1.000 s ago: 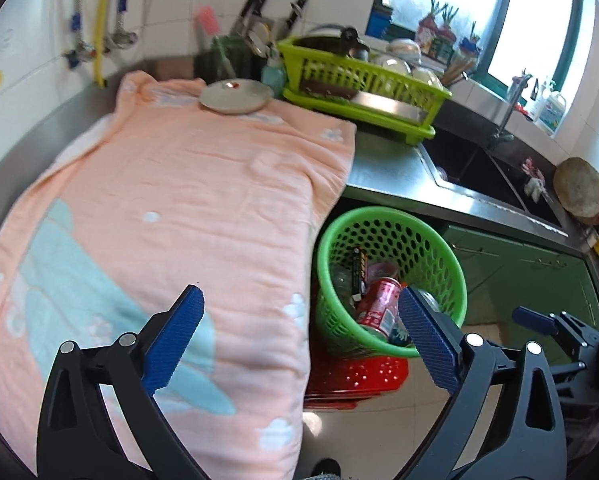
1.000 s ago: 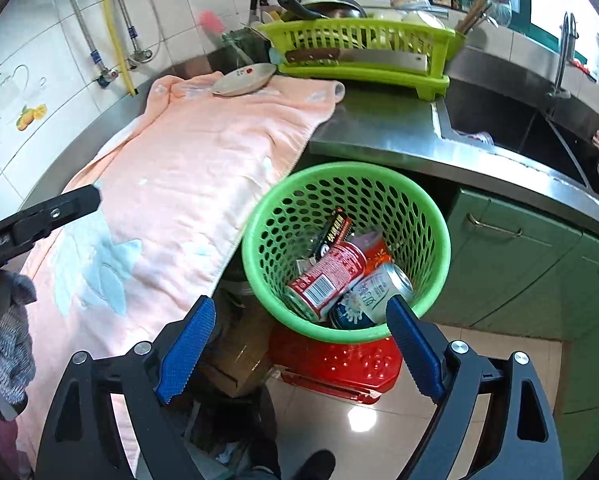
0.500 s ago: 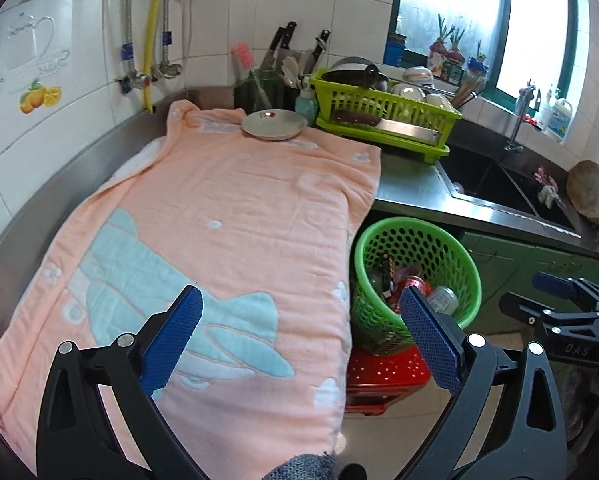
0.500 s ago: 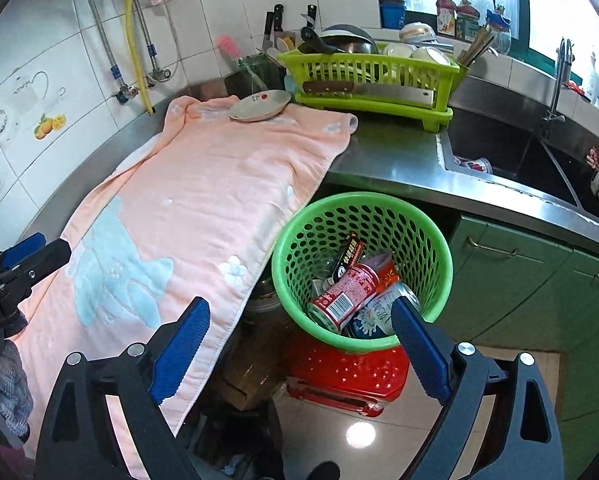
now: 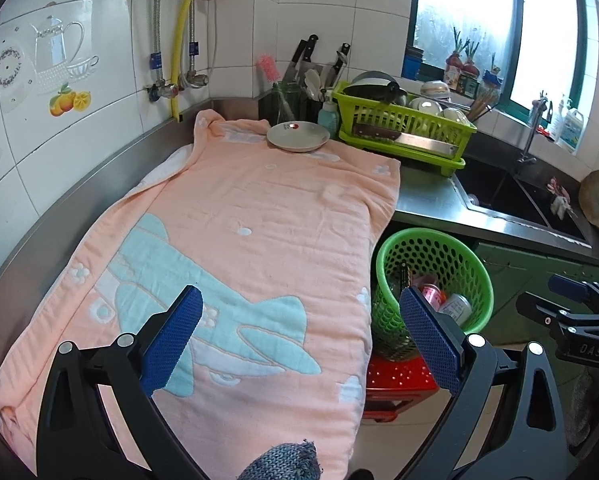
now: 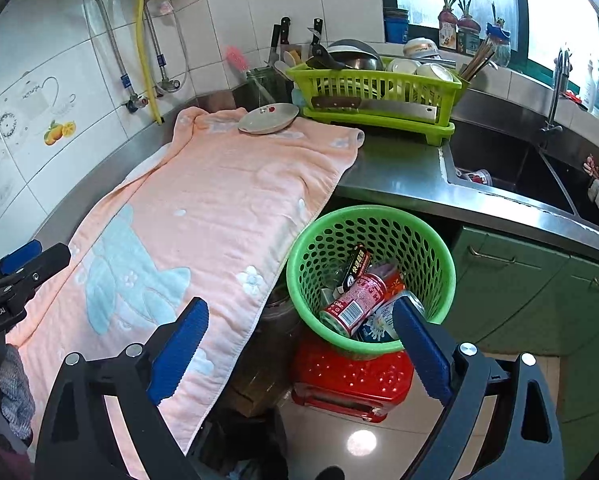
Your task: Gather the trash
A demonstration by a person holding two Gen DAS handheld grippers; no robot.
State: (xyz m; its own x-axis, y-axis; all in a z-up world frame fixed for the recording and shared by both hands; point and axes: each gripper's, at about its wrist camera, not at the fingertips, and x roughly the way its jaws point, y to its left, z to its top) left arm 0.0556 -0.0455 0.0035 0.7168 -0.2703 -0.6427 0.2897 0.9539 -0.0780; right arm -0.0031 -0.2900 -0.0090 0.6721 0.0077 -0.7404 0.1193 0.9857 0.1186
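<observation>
A green perforated basket (image 6: 371, 224) stands on a red stool (image 6: 351, 380) beside the counter; it also shows in the left wrist view (image 5: 431, 240). Inside lie a red can (image 6: 355, 300), a white-blue can (image 6: 379, 320) and a dark wrapper (image 6: 357, 264). My right gripper (image 6: 299, 344) is open and empty, held back from and above the basket. My left gripper (image 5: 299, 336) is open and empty over the front of a pink towel (image 5: 239, 248) spread on the counter. The right gripper shows at the right edge of the left wrist view (image 5: 571, 312).
A small plate (image 5: 298, 136) sits on the towel's far end. A green dish rack (image 5: 403, 132) with a cleaver and bowls stands behind, knives beside it. A steel sink (image 6: 507, 168) lies to the right, green cabinets (image 6: 539, 280) below. Tiled wall with pipes on the left.
Both grippers have pulled back and up from the basket, so more of the towel, wall and counter shows. Both stay open and empty.
</observation>
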